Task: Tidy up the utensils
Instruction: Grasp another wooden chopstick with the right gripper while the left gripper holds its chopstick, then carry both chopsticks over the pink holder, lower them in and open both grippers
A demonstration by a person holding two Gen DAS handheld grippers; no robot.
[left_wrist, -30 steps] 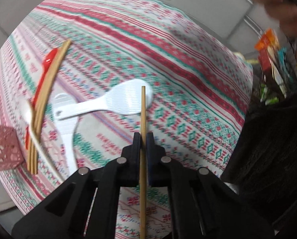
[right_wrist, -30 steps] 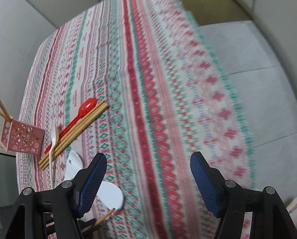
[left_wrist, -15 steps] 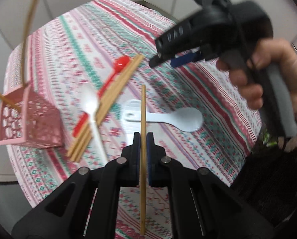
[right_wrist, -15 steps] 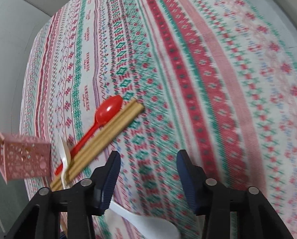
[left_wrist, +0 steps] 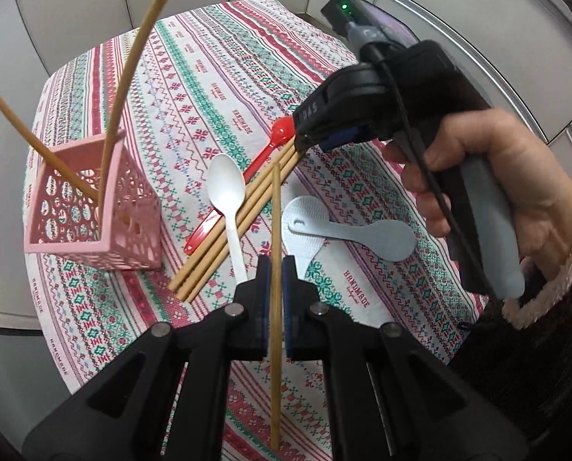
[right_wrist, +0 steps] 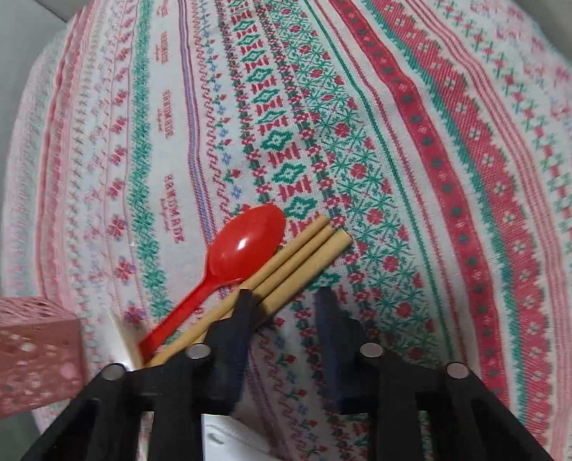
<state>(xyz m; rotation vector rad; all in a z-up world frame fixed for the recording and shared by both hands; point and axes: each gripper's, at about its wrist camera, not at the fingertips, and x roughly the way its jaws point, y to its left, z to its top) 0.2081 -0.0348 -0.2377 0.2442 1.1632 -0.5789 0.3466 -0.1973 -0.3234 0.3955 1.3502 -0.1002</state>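
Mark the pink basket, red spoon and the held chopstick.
pink basket (left_wrist: 126, 226), left wrist view, front right wall.
red spoon (right_wrist: 247, 247), right wrist view, bowl.
held chopstick (left_wrist: 275, 199), left wrist view, shaft above the pads.

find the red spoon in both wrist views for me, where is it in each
Left wrist: the red spoon lies at centre, slanting up to the right; its bowl touches the right gripper.
Right wrist: the red spoon sits at lower centre, bowl up and to the right, handle running down-left.
Shared landmark: the bundle of chopsticks alongside it.
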